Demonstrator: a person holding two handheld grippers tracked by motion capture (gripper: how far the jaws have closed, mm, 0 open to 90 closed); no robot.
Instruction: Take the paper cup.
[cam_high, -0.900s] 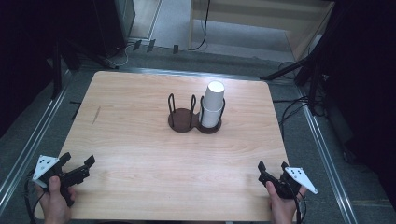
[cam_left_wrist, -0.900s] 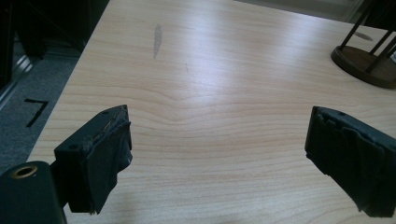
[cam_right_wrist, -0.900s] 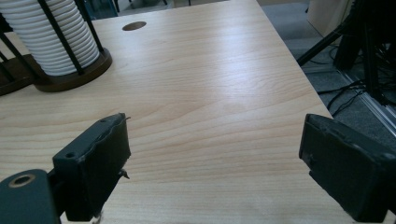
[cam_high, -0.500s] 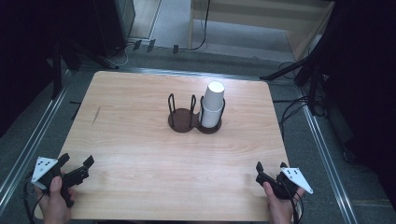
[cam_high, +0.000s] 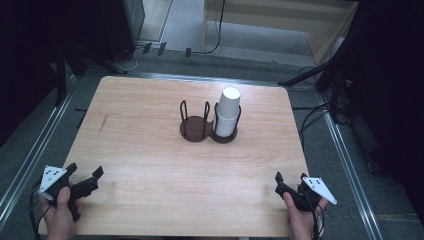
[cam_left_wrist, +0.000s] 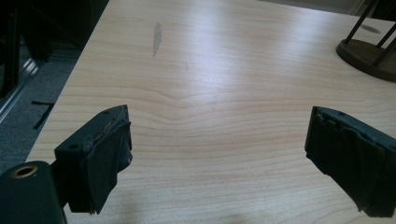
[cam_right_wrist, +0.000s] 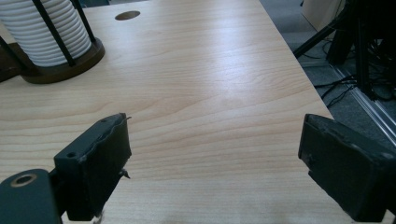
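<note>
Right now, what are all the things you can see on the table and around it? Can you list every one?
Table: one, light wood, middle of the high view.
Cup holder: one, dark brown with two round bays and black wire loops, centre of the table; its left bay is empty.
Stack of paper cups: one stack, white, upright in the holder's right bay.
Dark smudge: one, greyish, on the table's left part.
Cables: several, black, on the grey floor to the right of the table.
Left gripper: one, black, jaws open with nothing between them, near left corner, in a hand.
Right gripper: one, black, jaws open with nothing between them, near right corner, in a hand.
</note>
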